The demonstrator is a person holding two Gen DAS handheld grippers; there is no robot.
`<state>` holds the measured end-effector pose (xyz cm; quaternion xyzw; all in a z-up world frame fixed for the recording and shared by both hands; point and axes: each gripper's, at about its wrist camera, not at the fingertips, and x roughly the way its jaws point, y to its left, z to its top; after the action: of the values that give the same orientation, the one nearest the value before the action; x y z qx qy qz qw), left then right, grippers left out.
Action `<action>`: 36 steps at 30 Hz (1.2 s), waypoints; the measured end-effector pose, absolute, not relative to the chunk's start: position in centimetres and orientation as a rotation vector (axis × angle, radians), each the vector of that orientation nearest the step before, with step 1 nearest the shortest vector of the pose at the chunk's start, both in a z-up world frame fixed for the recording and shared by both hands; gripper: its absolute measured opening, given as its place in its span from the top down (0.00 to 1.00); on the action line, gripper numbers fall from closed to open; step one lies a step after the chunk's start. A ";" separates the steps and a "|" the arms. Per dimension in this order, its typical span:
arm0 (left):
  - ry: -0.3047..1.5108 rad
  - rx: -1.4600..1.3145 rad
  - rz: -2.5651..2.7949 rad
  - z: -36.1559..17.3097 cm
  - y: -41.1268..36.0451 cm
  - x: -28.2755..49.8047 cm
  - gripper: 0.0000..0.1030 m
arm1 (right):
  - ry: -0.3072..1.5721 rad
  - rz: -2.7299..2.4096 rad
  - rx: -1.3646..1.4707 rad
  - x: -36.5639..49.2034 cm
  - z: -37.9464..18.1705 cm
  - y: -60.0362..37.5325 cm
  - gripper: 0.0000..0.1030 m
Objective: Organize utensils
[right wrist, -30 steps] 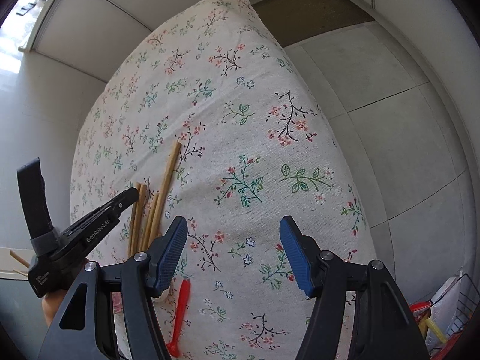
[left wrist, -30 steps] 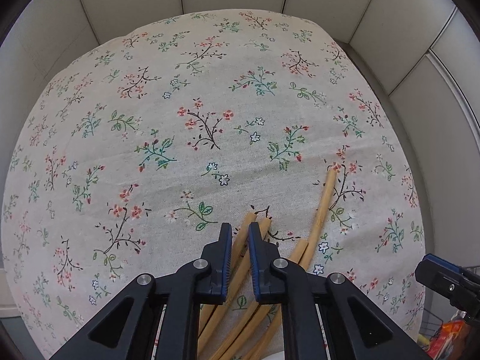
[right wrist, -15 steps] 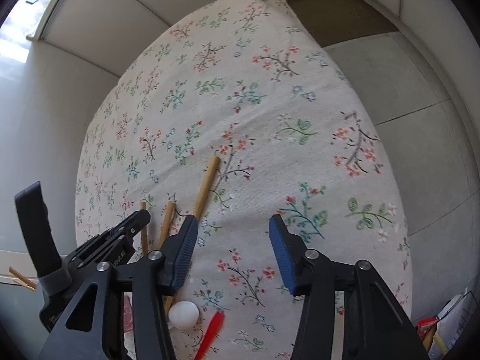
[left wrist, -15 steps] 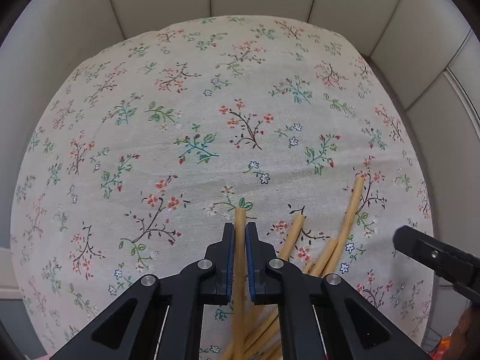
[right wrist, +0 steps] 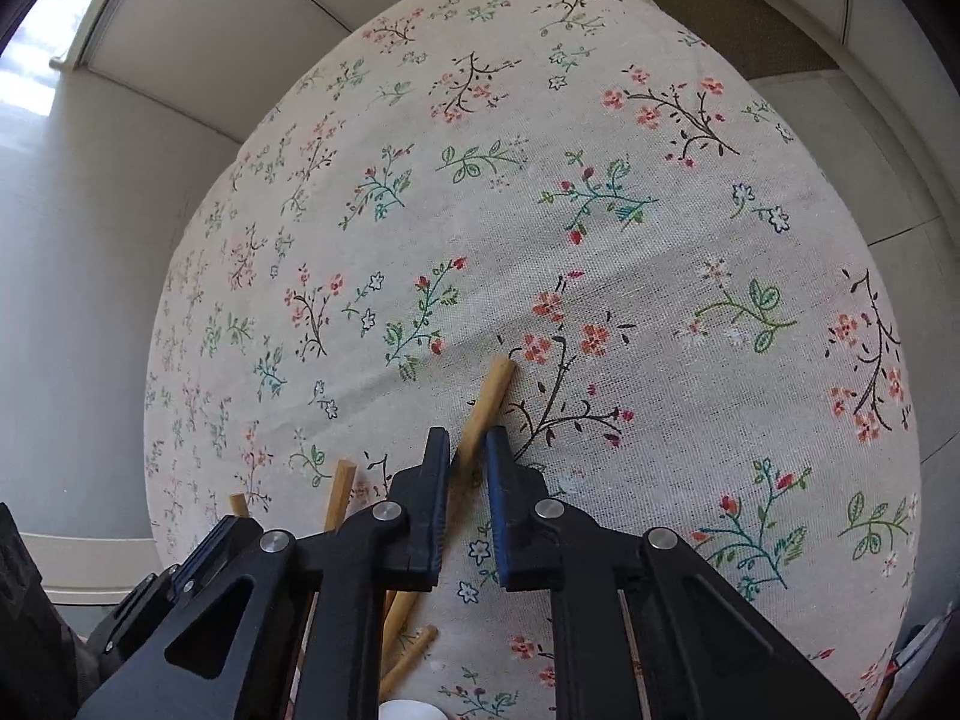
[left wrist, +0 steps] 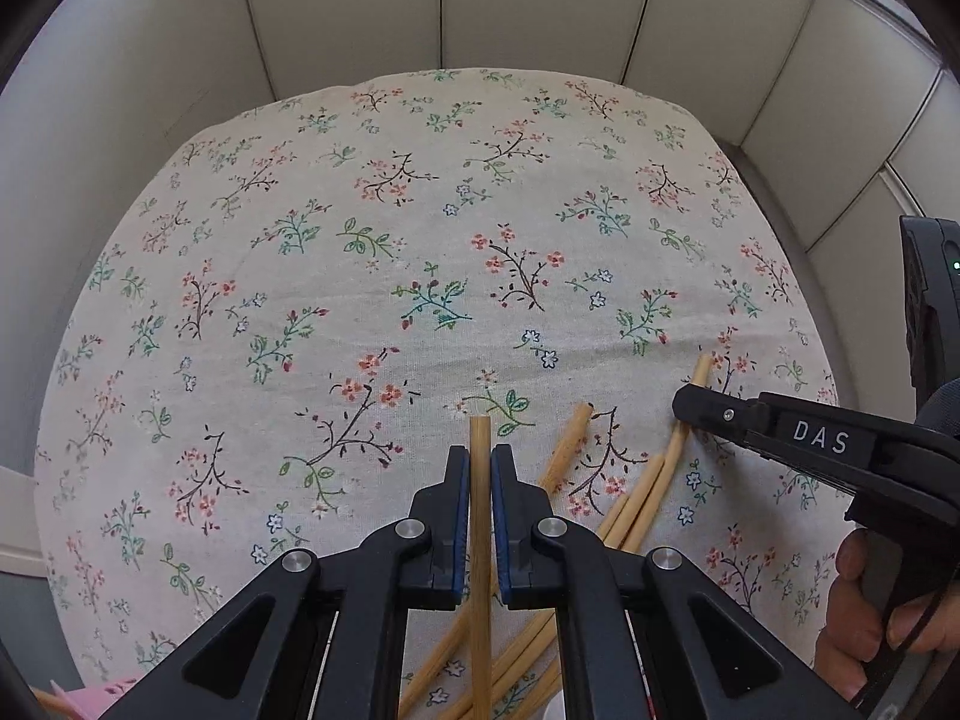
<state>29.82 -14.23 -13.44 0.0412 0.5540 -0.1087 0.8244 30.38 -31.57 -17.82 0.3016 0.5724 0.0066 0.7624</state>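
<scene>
Several wooden chopsticks lie in a loose fan on the floral tablecloth point(left wrist: 372, 228). My left gripper point(left wrist: 480, 453) is shut on one chopstick point(left wrist: 479, 429), which sticks out past the fingertips and hangs a little above the cloth. My right gripper point(right wrist: 468, 441) points down over the rightmost chopstick point(right wrist: 495, 381). Its jaws are closing with that stick slanting between them, and thin gaps still show beside the pads. In the left wrist view a finger point(left wrist: 702, 411) of the right gripper rests by that same chopstick point(left wrist: 699, 369). Two more chopsticks point(left wrist: 570, 444) point(left wrist: 645, 495) lie between the grippers.
A person's hand point(left wrist: 858, 600) holds the right gripper's handle. A white round object point(right wrist: 408, 711) peeks in at the bottom edge. Something pink point(left wrist: 90, 699) lies at the cloth's near left corner. The table's edge and the tiled floor point(right wrist: 888, 138) lie to the right.
My left gripper lifted its chopstick clear of the pile. My right gripper came in to the left and down over the rightmost chopstick, and its jaws narrowed from wide open to almost touching it.
</scene>
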 end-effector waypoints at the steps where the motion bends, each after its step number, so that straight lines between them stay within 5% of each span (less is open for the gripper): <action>1: 1.178 0.088 -0.234 -13.5 -14.3 29.8 0.93 | 1.242 0.014 0.652 30.2 -17.8 -31.6 0.89; 36: 0.708 0.014 -0.361 4.8 -5.2 10.1 0.93 | 0.704 0.091 0.484 9.2 2.9 -26.1 0.92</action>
<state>10.07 -5.23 4.79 0.0070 0.3450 -0.1758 0.9220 9.20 -26.09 2.90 0.2346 0.3411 0.0441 0.9092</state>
